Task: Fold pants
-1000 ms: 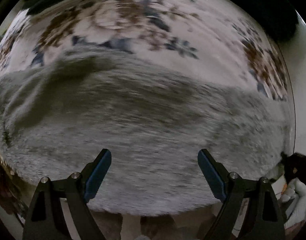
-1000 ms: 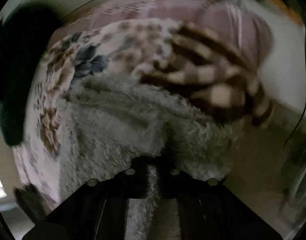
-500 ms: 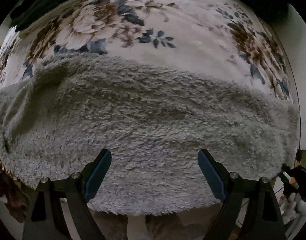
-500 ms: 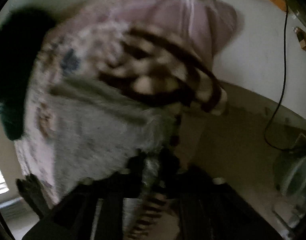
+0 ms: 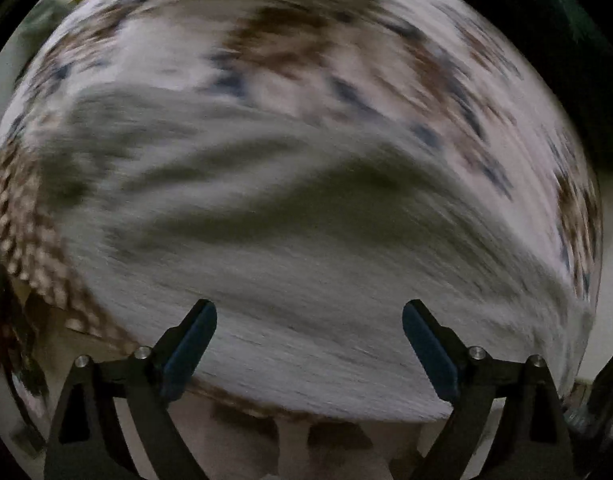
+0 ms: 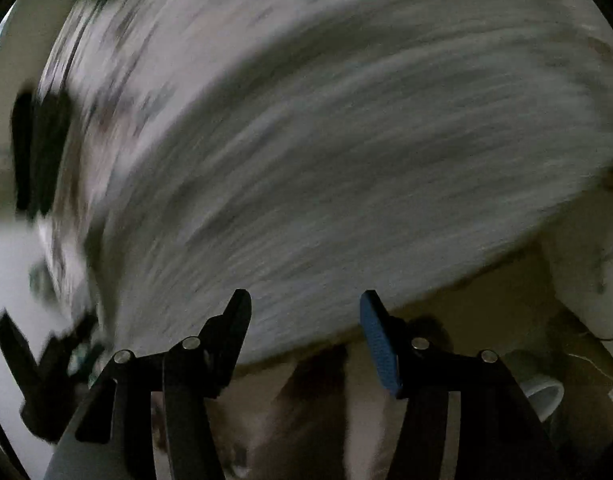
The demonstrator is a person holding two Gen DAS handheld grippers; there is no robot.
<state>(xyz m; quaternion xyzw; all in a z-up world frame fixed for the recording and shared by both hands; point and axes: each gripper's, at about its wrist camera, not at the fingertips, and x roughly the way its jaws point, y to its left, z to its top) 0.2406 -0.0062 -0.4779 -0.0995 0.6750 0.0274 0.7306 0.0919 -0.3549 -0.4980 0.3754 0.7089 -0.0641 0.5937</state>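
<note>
The grey fluffy pants [image 5: 306,264] lie spread on a floral bedspread [image 5: 346,60], blurred by motion in both views. My left gripper [image 5: 309,320] hangs above their near edge, jaws wide and still opening, nothing between them. In the right wrist view the same grey pants [image 6: 346,152] fill most of the frame. My right gripper [image 6: 304,312] is over their near edge, jaws apart and opening, with no cloth between the fingers.
A brown-and-cream patterned cloth [image 5: 30,248] lies at the left of the pants. Dark shapes [image 5: 554,52] sit at the far right of the bed. Bare floor [image 6: 486,312] and a white object [image 6: 546,396] show beyond the bed's near edge.
My right gripper was shut on a fold of the grey pants; it has let go and swung over the flat pants. My left gripper has slid sideways, still open.
</note>
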